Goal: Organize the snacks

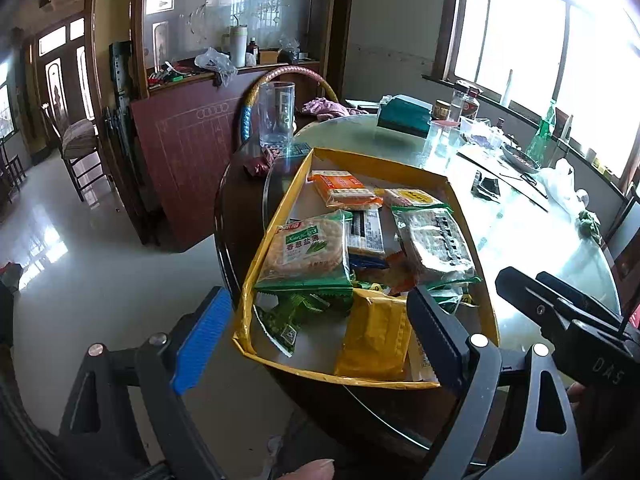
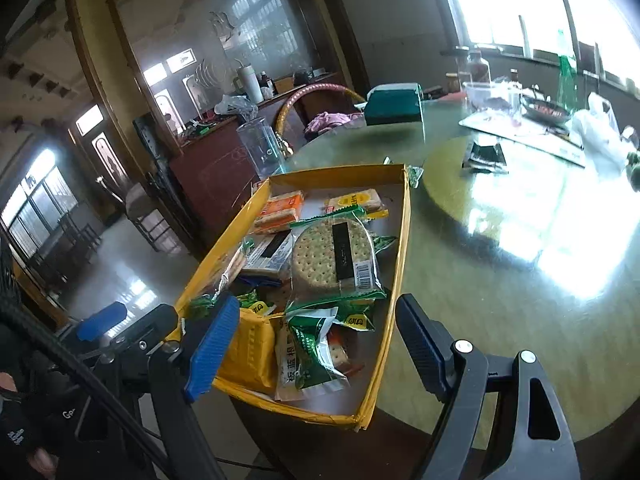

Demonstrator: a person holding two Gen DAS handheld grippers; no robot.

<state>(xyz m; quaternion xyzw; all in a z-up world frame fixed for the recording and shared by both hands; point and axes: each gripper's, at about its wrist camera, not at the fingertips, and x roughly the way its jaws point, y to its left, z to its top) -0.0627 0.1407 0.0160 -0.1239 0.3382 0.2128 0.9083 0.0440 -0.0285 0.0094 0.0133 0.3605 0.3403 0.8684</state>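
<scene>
**A:** Two claws, and both are spread wide with nothing in them. The left claw hangs over the near end of the yellow box. Its blue finger is out past the box's 9 o'clock wall, and its black finger is over the near end at about 5 o'clock. I can't tell if the black one touches a packet.

**B:** And the right claw?

**A:** Just as wide and just as empty. It is also over the near end of the box, with the gold packet just behind its blue finger.

**B:** Where are the snacks?

**A:** All the ones I can see are in the box, on the round tabletop at its near edge. The big round cracker pack lies flat at 9 o'clock. The orange pack is far back at 12. The near end is a jumble of green wrappers.

**B:** So is the job nearly over or not?

**A:** It could be either. The snacks are in the box, but they lie in a messy pile.

**B:** How do you pick one up well?

**A:** I think you take one packet at a time. Pinch it by the flat sealed edge, not the middle, so the crackers don't crack. Go slowly, because shiny wrappers slip. Keep clear of the tall glass at 11 o'clock.
</scene>
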